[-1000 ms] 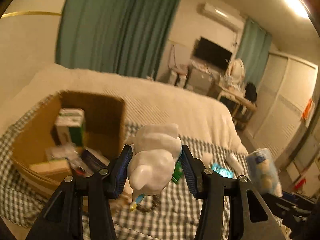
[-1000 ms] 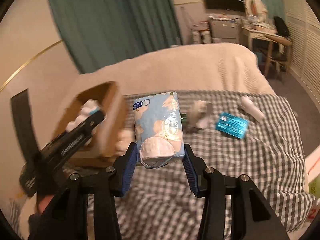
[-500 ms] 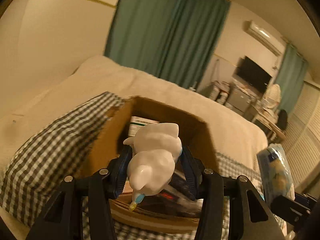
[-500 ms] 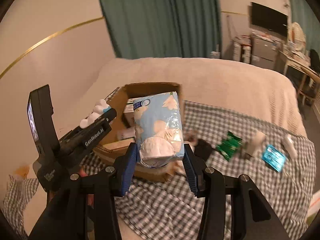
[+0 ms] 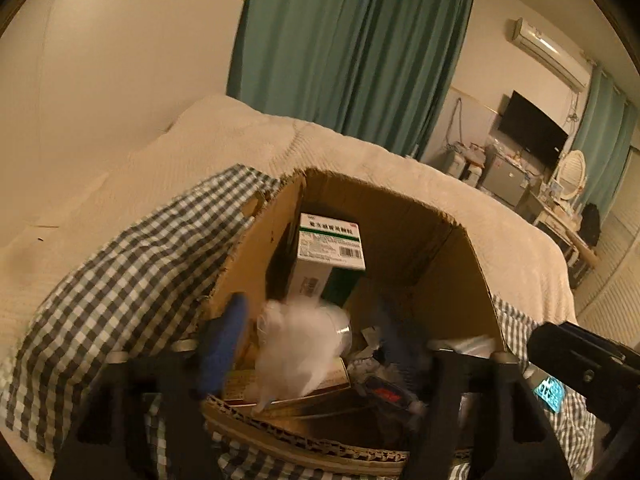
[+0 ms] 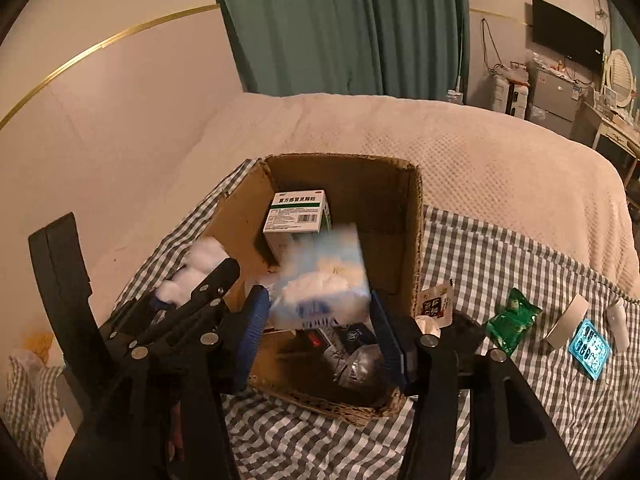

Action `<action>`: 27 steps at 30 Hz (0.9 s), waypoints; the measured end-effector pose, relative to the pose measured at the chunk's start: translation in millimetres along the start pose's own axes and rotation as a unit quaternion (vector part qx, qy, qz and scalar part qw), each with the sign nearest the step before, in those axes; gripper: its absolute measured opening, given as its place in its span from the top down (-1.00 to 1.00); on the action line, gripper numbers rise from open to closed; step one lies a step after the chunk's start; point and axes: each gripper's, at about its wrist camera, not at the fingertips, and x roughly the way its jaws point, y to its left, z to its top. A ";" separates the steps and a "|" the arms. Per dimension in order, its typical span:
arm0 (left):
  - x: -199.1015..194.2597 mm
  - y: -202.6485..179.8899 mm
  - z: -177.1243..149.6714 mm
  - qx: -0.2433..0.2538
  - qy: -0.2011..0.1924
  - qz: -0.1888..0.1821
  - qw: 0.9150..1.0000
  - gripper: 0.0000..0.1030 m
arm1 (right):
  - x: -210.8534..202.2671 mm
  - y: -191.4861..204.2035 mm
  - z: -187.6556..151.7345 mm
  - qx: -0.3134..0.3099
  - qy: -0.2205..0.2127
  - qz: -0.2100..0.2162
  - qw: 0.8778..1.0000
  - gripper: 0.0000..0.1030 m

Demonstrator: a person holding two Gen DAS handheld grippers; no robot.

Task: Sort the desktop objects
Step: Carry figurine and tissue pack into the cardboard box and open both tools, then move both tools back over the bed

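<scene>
An open cardboard box point(image 5: 436, 240) point(image 6: 400, 216) sits on a checked cloth and holds a green-and-white medicine box point(image 5: 330, 242) point(image 6: 298, 212) and several packets. My left gripper point(image 5: 308, 336) is open above the box; a white fluffy toy point(image 5: 298, 350) is blurred between its spread fingers, dropping free. In the right wrist view the toy point(image 6: 200, 258) shows at the left gripper's tip. My right gripper point(image 6: 320, 328) is open over the box; the light blue tissue pack point(image 6: 324, 284) is blurred between its fingers, falling in.
On the checked cloth point(image 6: 520, 264) right of the box lie a small sachet point(image 6: 436, 300), a green packet point(image 6: 512, 320), a white roll point(image 6: 568, 320), a blue blister pack point(image 6: 590, 350) and a white tube point(image 6: 618, 320). A cream blanket point(image 6: 480, 152) lies behind.
Both grippers moved over the box and opened. The white toy and the tissue pack, held tight before, are now loose and falling into the box.
</scene>
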 end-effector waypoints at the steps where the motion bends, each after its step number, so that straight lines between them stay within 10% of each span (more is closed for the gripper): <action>1: -5.4 -1.6 0.0 0.001 -0.007 -0.001 1.000 -0.68 | -3.1 -2.0 -1.3 0.001 -0.004 -0.002 1.000 -0.01; 14: -80.8 -122.3 -17.4 0.102 -0.027 -0.084 0.991 -0.82 | -128.9 -82.8 -40.2 0.048 -0.080 -0.101 0.990 -0.02; 27: -72.2 -230.3 -99.4 0.184 0.046 -0.150 0.970 -0.84 | -204.6 -185.4 -118.5 0.158 -0.103 -0.175 0.966 -0.06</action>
